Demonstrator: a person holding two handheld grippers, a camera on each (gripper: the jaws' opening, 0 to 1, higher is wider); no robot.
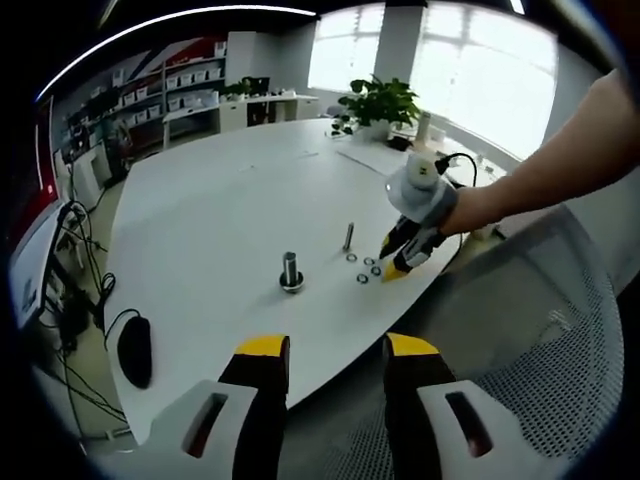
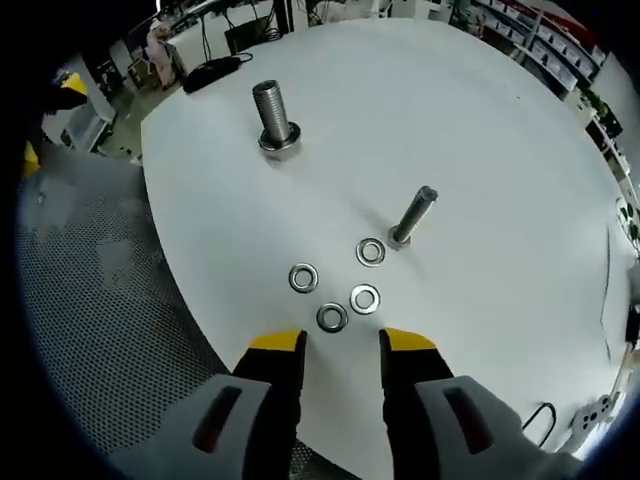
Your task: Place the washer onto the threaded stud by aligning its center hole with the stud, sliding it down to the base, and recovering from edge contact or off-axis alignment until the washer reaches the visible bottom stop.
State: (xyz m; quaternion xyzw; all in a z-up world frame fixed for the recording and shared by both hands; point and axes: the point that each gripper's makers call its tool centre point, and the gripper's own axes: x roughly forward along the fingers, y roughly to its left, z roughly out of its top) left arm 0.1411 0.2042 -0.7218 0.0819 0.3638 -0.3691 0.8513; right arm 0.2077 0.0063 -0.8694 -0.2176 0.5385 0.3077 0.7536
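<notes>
Washers, four of them, lie flat on the white table [image 2: 480, 120] just ahead of the right gripper [image 2: 342, 342], whose jaws are apart and empty; the nearest washer [image 2: 332, 318] sits between its tips. Thin stud [image 2: 412, 217] stands just beside the far washer [image 2: 370, 252], thick stud [image 2: 273, 119] well apart beyond. Left gripper [image 1: 325, 347] hangs back off the table edge over a mesh chair [image 1: 560, 340], jaws apart, empty.

Four flat silver washers [image 2: 332, 318] lie loose on the white table, clustered near the slim threaded stud [image 2: 412, 216], which stands upright on its base. None sits on the stud.
</notes>
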